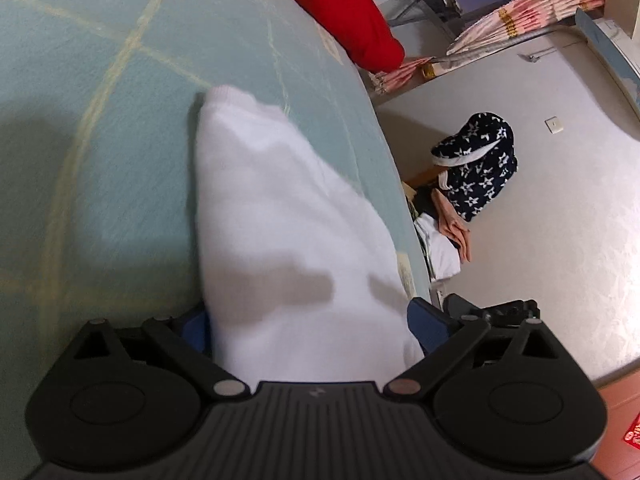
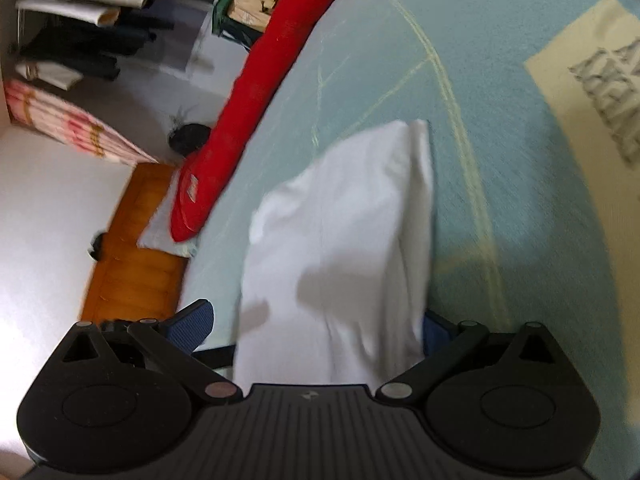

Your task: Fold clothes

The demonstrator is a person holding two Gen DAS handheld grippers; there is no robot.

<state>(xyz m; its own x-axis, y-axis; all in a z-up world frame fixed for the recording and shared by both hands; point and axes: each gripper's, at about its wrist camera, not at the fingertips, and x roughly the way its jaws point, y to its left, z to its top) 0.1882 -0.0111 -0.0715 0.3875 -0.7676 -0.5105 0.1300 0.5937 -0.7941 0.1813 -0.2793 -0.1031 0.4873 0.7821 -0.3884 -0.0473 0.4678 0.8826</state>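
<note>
Both grippers, left (image 1: pixel 308 320) and right (image 2: pixel 320 320), clamp the white garment (image 1: pixel 280 208) over the bed (image 1: pixel 100 120); keep edges level, taut.

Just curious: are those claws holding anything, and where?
Seemingly yes: white cloth lies between each gripper's fingers, left and right, gripped near its edge.

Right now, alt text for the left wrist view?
White garment hangs from the left tongs, draping between both blue pads over a pale green bed cover. A red pillow lies at the far edge; a star-patterned navy bag sits beyond the bed.
</note>
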